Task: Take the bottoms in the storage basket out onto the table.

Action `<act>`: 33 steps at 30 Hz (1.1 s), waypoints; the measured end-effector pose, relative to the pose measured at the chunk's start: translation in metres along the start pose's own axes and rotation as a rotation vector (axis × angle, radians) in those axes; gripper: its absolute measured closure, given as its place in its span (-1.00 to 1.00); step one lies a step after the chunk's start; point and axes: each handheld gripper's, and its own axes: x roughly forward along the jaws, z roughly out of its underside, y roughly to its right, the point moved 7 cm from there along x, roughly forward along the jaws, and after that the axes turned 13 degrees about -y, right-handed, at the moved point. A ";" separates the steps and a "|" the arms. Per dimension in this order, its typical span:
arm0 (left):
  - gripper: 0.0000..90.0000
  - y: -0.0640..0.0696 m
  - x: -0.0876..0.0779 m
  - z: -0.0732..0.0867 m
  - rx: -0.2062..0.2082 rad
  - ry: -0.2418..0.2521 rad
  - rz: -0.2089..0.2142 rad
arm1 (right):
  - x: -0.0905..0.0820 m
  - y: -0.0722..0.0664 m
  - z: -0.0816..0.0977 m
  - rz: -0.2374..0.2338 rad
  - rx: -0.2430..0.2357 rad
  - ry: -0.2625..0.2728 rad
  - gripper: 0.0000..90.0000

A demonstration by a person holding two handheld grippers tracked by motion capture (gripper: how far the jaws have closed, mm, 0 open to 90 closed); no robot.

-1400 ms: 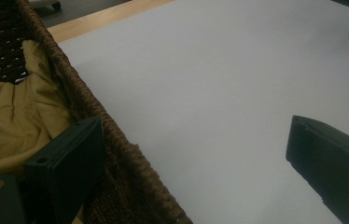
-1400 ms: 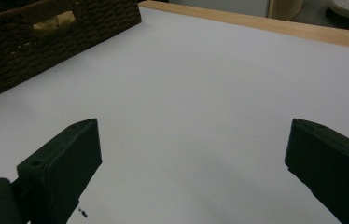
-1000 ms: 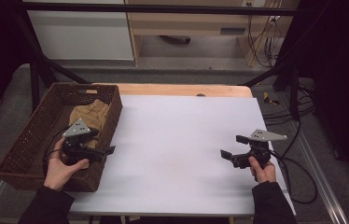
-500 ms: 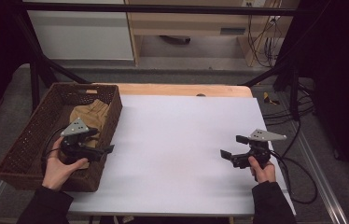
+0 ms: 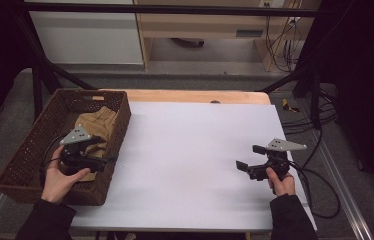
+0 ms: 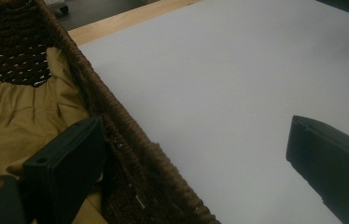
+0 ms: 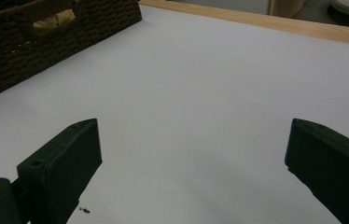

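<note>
Left tool (image 5: 106, 161), jaws apart, straddles the basket (image 5: 30, 150) wall with the tan cloth (image 5: 97, 122) just behind its inner jaw; closing here risks pinching wicker, not cloth; right tool (image 5: 247, 159) hovers open over worktop (image 5: 190, 150).

The room is dim and its edges fall into black, but the flat white table top (image 5: 195, 150) catches soft light from above and looks the brightest. There is no glare on it. The dark brown woven basket (image 5: 30, 150) stays murky inside. In both gripper views, the 2 black jaws up close look soft and blurry, and the pictures are a bit grainy.
</note>
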 end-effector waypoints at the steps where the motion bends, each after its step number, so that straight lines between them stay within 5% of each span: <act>1: -0.90 -0.001 0.000 0.000 -0.001 0.000 -0.001 | 0.000 0.000 0.000 0.002 0.000 -0.001 -0.90; 20: -0.90 -0.021 -0.020 0.005 -0.041 0.014 -0.046 | 0.001 0.000 0.000 0.001 0.002 -0.005 -0.90; 33: -0.90 -0.039 -0.025 0.014 -0.070 -0.031 -0.095 | 0.002 0.000 0.001 0.001 -0.001 -0.010 -0.90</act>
